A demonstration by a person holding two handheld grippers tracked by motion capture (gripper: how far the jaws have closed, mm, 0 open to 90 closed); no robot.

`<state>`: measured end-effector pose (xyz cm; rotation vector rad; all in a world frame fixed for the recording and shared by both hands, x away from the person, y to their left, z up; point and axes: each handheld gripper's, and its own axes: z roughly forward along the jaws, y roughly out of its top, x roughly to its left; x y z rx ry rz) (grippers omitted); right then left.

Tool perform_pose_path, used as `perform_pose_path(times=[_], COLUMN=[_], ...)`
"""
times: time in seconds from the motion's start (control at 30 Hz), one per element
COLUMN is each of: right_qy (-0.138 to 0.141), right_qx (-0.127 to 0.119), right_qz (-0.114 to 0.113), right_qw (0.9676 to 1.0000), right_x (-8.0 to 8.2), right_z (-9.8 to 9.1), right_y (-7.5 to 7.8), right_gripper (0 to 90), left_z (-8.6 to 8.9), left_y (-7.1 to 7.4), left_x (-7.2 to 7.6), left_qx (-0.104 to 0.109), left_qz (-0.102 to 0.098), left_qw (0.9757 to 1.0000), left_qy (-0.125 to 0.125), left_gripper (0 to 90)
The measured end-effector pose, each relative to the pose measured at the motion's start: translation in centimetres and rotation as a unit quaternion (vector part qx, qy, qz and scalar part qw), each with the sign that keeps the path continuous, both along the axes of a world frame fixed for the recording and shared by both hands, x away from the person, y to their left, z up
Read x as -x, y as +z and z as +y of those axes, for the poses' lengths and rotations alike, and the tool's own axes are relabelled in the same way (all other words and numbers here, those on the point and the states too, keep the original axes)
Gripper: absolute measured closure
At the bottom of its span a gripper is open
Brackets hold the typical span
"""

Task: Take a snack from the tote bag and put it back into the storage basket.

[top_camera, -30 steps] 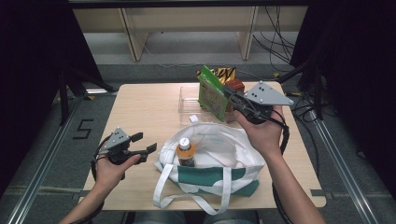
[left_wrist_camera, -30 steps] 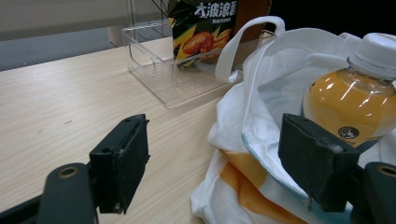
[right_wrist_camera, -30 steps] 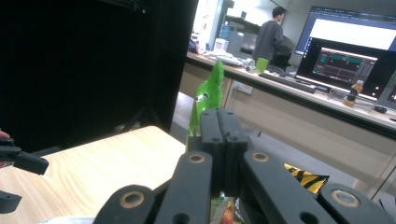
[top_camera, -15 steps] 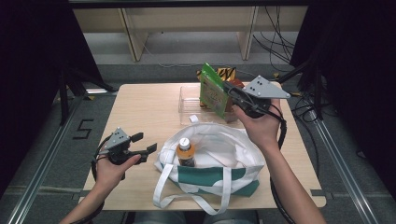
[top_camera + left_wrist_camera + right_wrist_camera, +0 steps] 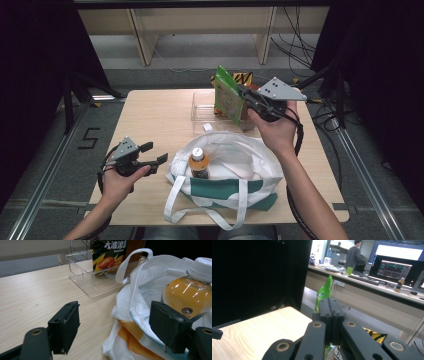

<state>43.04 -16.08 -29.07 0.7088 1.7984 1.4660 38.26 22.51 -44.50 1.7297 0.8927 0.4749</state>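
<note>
Snack bag [image 5: 227,97] in right claw [image 5: 243,95]

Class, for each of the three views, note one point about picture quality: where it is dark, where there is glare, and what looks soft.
High view: light falls on the table; both sides are near black. Left gripper view: highlights glare on the orange drink bottle; its near jaws are soft. Right gripper view: a black panel darkens the left; the bright monitor washes out, and the green snack bag is slightly blurred.
</note>
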Motion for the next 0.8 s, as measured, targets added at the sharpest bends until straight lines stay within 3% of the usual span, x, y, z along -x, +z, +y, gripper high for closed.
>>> perform_pose_path(times=[0.8], right_qy=[-0.008], right_qx=[0.008], right_qz=[0.005], right_qw=[0.9999], right_x=[-1.8], right_z=[0.3], right_y=[-0.5], right_gripper=[90.0], left_z=[0.1], left_y=[0.0], left_x=[0.0], left_qx=[0.0], left_qz=[0.001], left_qw=[1.0], left_qy=[0.002], left_gripper=[24.1])
